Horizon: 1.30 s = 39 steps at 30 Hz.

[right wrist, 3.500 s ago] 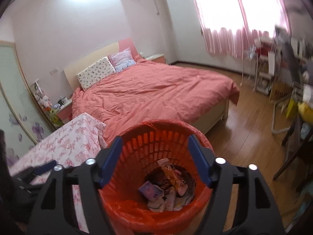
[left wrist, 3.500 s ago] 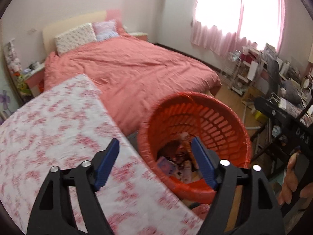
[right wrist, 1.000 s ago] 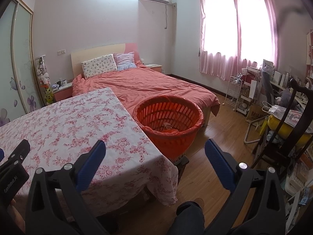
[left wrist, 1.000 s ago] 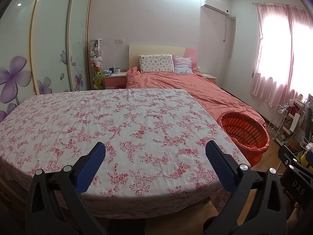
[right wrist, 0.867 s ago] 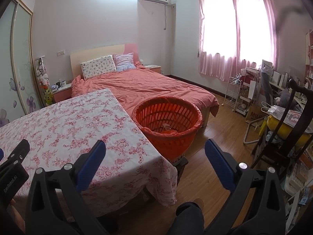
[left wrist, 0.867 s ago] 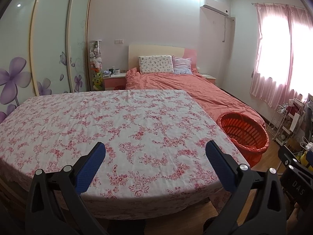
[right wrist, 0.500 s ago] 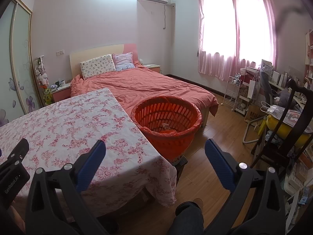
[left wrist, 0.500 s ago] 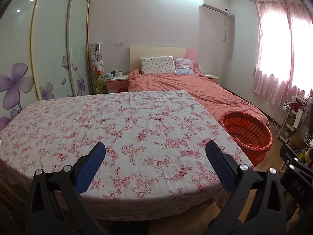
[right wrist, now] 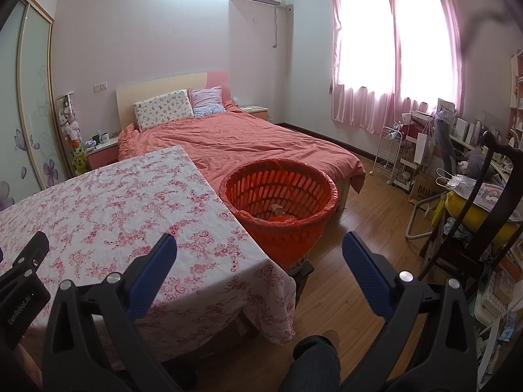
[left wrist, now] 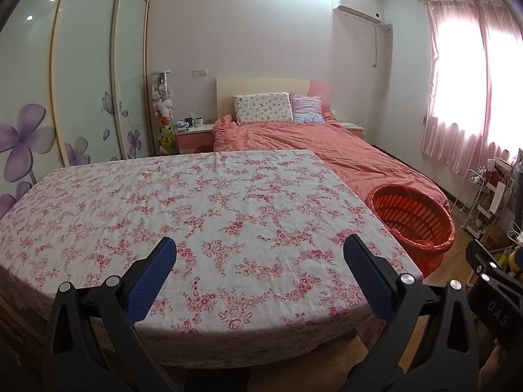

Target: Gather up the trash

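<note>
An orange slotted basket (right wrist: 278, 209) lined with an orange bag stands on the floor off the table's right corner; a few wrappers (right wrist: 278, 213) show at its bottom. It also appears at the right (left wrist: 412, 220) of the left wrist view. My left gripper (left wrist: 260, 263) hangs open over the near edge of the flowered tablecloth (left wrist: 196, 215), nothing between its blue pads. My right gripper (right wrist: 260, 261) is open too, held back from the table corner and the basket, empty.
A bed with a coral cover (right wrist: 248, 143) lies behind the table and basket. Wooden floor (right wrist: 366, 228) opens to the right. A dark chair (right wrist: 490, 215), a wire rack (right wrist: 390, 153) and a cluttered desk line the right side. A person's knee (right wrist: 313, 356) shows at the bottom.
Both grippers have pulled back and up from over the basket to a wide view of table and room; in the last second they have drifted only slightly. Both stay open and empty.
</note>
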Motion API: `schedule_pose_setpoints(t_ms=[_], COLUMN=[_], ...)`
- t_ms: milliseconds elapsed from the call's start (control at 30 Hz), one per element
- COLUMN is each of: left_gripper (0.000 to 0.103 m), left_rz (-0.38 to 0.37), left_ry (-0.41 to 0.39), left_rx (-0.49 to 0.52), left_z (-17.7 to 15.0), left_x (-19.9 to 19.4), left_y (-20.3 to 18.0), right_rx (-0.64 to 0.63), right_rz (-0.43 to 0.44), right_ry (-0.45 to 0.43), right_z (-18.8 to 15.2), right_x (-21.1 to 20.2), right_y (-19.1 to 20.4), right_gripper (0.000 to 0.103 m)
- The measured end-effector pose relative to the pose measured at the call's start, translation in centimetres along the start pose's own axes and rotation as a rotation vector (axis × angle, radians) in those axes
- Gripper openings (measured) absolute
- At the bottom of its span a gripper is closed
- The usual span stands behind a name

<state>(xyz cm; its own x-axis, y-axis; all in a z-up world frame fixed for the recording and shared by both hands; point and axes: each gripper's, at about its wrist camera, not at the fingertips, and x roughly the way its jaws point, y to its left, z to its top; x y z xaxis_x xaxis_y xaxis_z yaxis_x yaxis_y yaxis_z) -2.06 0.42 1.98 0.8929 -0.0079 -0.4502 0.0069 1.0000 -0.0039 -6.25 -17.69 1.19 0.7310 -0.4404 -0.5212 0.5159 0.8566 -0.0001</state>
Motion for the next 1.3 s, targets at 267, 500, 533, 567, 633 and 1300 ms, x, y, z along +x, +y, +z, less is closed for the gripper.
schedule_pose_setpoints(t_ms=[267, 500, 533, 567, 633, 1300], left_gripper=[0.101, 0.101, 0.101, 0.101, 0.101, 0.101], left_rz=[0.001, 0.001, 0.001, 0.001, 0.002, 0.015], left_ry=[0.005, 0.006, 0.007, 0.008, 0.008, 0.019], left_rx=[-0.002, -0.002, -0.002, -0.002, -0.002, -0.002], left_z=[0.04, 0.01, -0.03, -0.05, -0.06, -0.41], left_x=[0.13, 0.20, 0.24, 0.25, 0.26, 0.44], left_y=[0.05, 0.08, 0.08, 0.08, 0.09, 0.17], right_rx=[0.000, 0.000, 0.000, 0.000, 0.000, -0.001], right_rz=[0.001, 0.000, 0.000, 0.000, 0.000, 0.000], right_ry=[0.000, 0.000, 0.000, 0.000, 0.000, 0.001], right_z=[0.04, 0.10, 0.11, 0.07, 0.08, 0.13], right_x=[0.00, 0.01, 0.01, 0.02, 0.02, 0.04], right_y=[0.00, -0.01, -0.01, 0.02, 0.02, 0.05], right_gripper=[0.099, 0.099, 0.099, 0.099, 0.099, 0.099])
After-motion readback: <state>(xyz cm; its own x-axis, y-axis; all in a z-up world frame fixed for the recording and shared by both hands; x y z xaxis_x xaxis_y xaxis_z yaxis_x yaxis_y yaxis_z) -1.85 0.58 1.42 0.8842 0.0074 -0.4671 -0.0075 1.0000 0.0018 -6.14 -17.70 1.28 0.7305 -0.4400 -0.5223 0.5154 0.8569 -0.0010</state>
